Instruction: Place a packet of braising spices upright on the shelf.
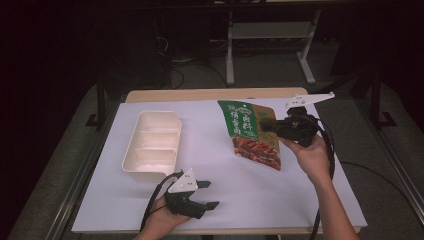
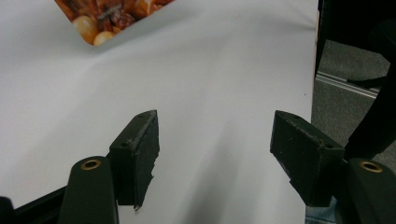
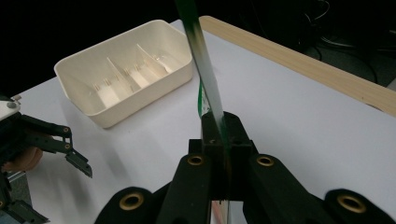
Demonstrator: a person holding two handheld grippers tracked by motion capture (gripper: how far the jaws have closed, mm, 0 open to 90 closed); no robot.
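Right tongs (image 3: 219,135) are clamped on the edge of the green food pouch (image 1: 252,132), holding it up off the table (image 1: 280,200), over its right half. Left tongs (image 1: 202,194) sit wide open and empty near the front edge. Pouch looks light and thin, a floppy, slick film bag, so I'd guess it swings and can slip; gripping the flat side seam seems smartest. White divided tray (image 1: 152,145) sits well apart to the left.
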